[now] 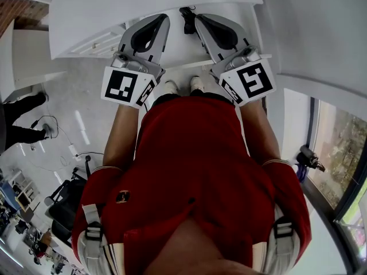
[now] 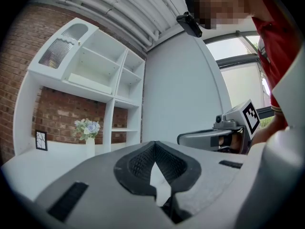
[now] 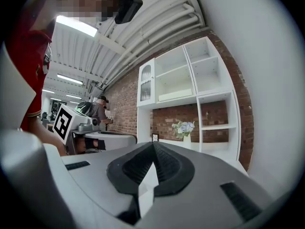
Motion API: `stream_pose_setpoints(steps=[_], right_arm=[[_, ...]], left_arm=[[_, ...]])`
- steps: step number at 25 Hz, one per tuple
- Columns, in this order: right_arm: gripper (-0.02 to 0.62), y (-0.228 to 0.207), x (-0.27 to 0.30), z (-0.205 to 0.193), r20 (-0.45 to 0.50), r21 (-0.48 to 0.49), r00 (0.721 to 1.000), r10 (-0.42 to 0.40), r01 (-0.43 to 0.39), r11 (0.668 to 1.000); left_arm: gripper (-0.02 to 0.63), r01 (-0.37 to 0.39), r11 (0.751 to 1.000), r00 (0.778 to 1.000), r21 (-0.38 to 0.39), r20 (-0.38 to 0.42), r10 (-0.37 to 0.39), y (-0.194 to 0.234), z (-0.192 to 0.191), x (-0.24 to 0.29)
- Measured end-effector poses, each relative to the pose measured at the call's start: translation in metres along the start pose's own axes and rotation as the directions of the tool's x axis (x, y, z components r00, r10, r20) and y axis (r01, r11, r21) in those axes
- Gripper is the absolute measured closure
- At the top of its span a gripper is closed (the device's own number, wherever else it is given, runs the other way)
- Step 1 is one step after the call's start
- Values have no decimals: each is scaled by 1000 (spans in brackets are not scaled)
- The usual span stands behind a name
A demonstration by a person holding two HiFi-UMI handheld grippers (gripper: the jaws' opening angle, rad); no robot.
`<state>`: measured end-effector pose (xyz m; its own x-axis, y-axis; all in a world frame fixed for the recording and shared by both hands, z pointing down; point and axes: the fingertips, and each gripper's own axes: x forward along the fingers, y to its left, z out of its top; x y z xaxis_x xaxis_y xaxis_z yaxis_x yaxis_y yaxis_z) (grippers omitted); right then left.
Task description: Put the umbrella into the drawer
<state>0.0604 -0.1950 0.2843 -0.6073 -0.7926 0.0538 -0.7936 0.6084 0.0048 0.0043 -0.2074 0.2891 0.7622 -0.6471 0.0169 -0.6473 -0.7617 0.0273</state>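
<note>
Both grippers are held level side by side in front of my red-shirted chest, pointing at a white cabinet [image 1: 155,4]. My left gripper [image 1: 163,18] [image 2: 154,143] is shut with nothing between its tips. My right gripper [image 1: 199,19] [image 3: 153,143] is shut too, and empty. Each shows in the other's view: the right gripper [image 2: 224,133] and the left gripper [image 3: 90,132]. A small black object [image 1: 187,19] lies on the white surface between the two tips. It may be the umbrella, but I cannot tell. No drawer is plainly visible.
A white shelf unit [image 2: 102,75] stands against a brick wall, with a vase of flowers [image 2: 87,129] [image 3: 184,129] and a small picture frame [image 2: 41,140]. Another person [image 3: 98,109] stands far behind. Cables [image 1: 53,128] lie on the floor at left; a window [image 1: 341,148] is at right.
</note>
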Motion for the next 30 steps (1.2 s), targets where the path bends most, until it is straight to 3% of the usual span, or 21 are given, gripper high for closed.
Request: stream_pose_setpoints(steps=[6, 30], right_arm=[[597, 2, -13, 4, 46, -21, 998, -31, 32, 999], [597, -1, -15, -11, 22, -27, 998, -58, 58, 998]], left_arm=[[600, 5, 1000, 1000, 2, -1, -5, -7, 0, -4], [600, -17, 1000, 1000, -6, -2, 17, 3, -5, -10]])
